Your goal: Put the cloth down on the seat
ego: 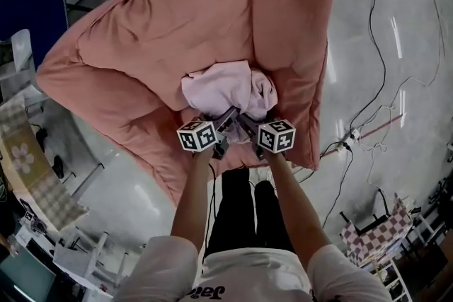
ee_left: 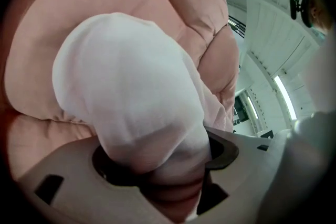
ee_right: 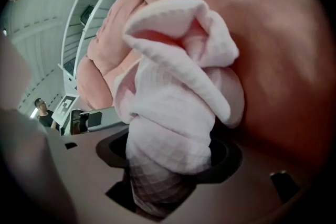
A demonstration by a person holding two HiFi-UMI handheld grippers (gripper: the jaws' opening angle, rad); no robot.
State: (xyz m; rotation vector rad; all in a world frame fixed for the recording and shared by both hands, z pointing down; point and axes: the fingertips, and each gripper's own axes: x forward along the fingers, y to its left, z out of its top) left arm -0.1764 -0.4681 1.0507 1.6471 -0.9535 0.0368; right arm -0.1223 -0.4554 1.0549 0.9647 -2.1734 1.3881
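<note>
Head view looks steeply down on a salmon-pink padded seat [ego: 141,46] standing on a glossy grey floor [ego: 396,173], with black cables [ego: 379,60] trailing across the floor at the right. A pale pink cloth [ego: 226,90] lies bunched on the seat cushion, toward the edge nearest the person. The 2 grippers come in side by side at its near end, their marker cubes almost level. The left gripper [ego: 228,117] and the right gripper [ego: 246,122] both point into the heap, with the person's bare forearms reaching down behind them.

Left gripper view shows its jaws standing wide, clamped on a thick, smooth bulge of the cloth that fills the gap between them, with the pink cushion behind it. Right gripper view shows the same on that side. Its jaws are wide and closed on a folded, waffle-textured wad of the cloth, and the seat's padding lies close behind and beside it.
</note>
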